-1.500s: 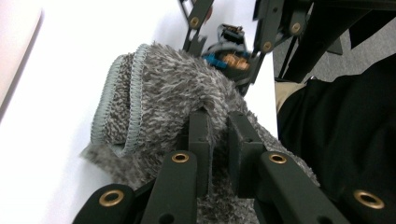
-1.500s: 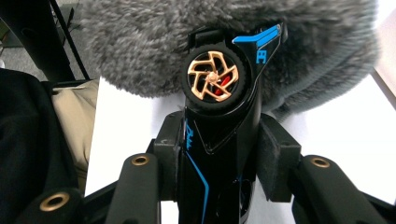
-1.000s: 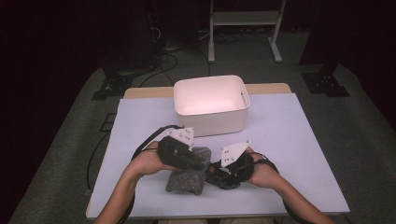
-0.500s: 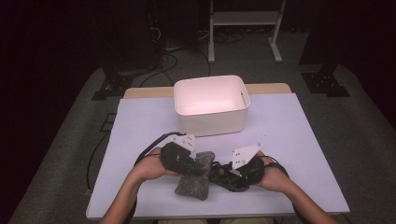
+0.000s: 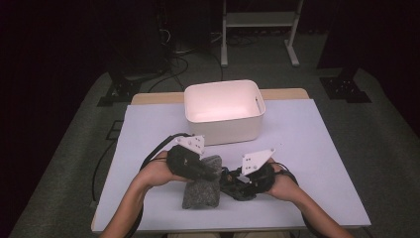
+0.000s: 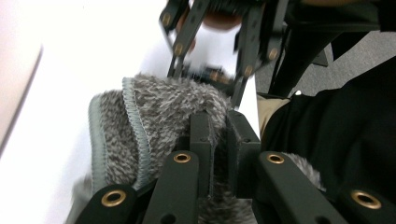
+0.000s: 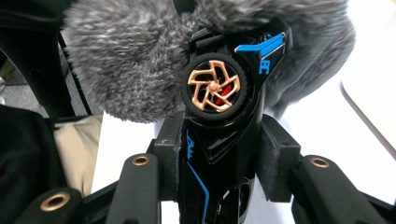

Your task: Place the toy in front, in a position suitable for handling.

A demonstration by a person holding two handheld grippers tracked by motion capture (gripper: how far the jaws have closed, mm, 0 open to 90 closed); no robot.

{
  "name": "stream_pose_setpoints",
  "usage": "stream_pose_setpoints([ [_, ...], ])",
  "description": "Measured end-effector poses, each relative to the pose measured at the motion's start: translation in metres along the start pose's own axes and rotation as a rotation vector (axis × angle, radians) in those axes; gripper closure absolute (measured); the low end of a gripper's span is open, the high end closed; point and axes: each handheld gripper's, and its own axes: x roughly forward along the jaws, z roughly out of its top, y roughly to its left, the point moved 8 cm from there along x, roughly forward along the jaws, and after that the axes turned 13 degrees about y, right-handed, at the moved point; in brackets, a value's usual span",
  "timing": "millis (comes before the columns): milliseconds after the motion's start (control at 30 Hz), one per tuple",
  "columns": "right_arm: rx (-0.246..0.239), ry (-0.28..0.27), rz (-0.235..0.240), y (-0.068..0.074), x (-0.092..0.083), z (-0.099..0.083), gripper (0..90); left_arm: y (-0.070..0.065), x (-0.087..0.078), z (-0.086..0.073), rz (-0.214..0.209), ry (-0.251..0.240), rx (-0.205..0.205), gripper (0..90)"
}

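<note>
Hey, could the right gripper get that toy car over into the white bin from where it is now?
Probably yes. The right gripper is clamped on the black toy car, and the white bin sits open-topped beyond it. Only the grey fuzzy pouch, pinched by the left gripper, presses against the car's nose.

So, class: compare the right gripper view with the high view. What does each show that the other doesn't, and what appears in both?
Right gripper view alone: the toy car's detail, a copper-spoked wheel with red behind it and blue trim on the black body, clamped between the right gripper's pads.

High view alone: the white bin at the back of the white table, both forearms, and the left gripper pinching the fuzzy grey pouch.

Both: the pouch and the right gripper holding the black car.
</note>
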Motion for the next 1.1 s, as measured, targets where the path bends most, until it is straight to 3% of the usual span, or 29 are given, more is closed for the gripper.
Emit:
stream_pose_setpoints([
  [100,-0.008,0.005,0.006,0.001,0.007,0.001,56.6,0.0,0.005,-0.001,-0.003,0.029,0.002,82.7],
  [267,0.006,0.01,0.005,0.0,0.005,-0.006,56.5,0.001,0.01,-0.004,-0.012,0.016,-0.008,82.6],
  [533,0.018,0.039,-0.011,0.0,-0.012,-0.019,56.1,0.003,0.024,-0.007,-0.023,0.036,-0.021,82.4],
  [767,0.008,0.103,-0.041,0.001,-0.028,-0.026,55.7,0.001,0.028,0.005,-0.037,0.024,0.005,82.3],
  [967,0.02,0.084,-0.03,0.002,-0.03,-0.025,56.6,0.0,0.024,0.011,-0.024,0.021,0.02,82.9],
  [1100,0.013,0.049,-0.038,0.0,-0.026,-0.016,56.8,0.0,0.012,0.012,-0.012,0.008,0.026,83.2],
])
